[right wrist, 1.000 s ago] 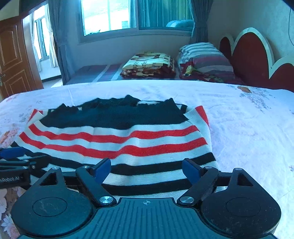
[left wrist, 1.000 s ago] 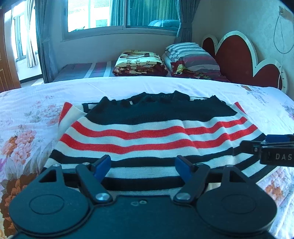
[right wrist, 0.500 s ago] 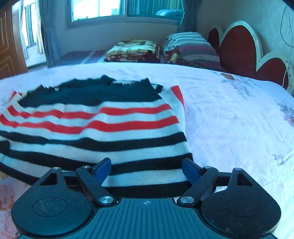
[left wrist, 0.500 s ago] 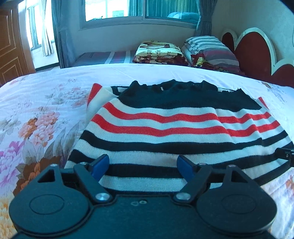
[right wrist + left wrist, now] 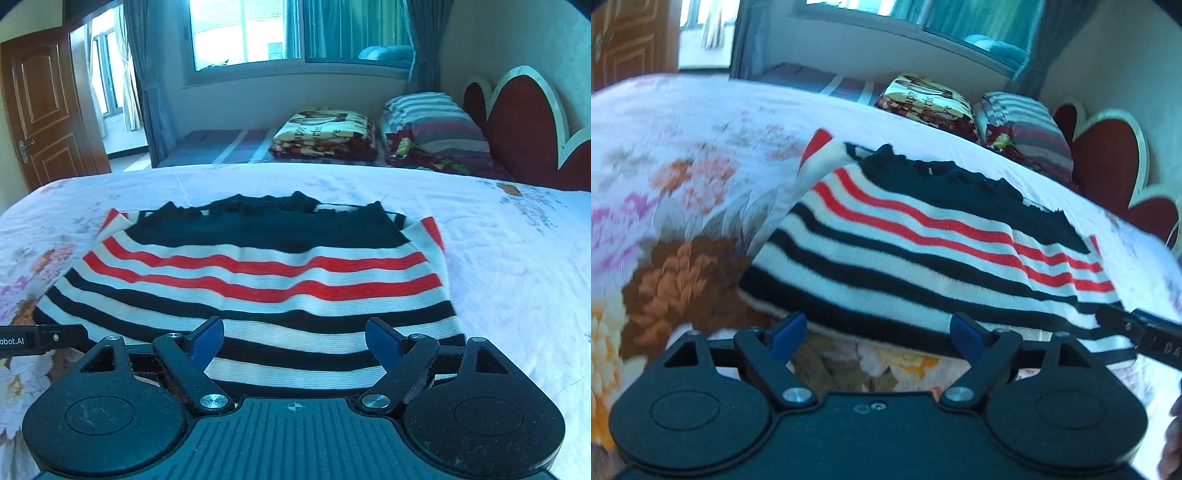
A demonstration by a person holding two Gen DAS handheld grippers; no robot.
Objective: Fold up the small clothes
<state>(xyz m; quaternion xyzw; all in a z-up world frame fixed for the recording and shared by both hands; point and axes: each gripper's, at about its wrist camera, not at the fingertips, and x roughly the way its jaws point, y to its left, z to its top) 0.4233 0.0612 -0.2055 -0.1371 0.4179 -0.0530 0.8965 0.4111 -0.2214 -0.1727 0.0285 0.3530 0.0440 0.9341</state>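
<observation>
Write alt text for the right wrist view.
A striped sweater, black, white and red, lies flat on a floral bedsheet. The open right gripper hovers over its near hem; pillows and a window sit behind.

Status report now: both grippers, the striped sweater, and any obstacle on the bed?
Left gripper open, jaws just opening, empty. Right gripper open, over hem. Striped sweater flat on the bedsheet, unheld. No obstacle seen.

left wrist: low over the bed (image 5: pixel 683 122), tilted, facing the headboard (image 5: pixel 1108 166)
right wrist: same, level
shared: striped sweater (image 5: pixel 258 280), pillows (image 5: pixel 432 122)
</observation>
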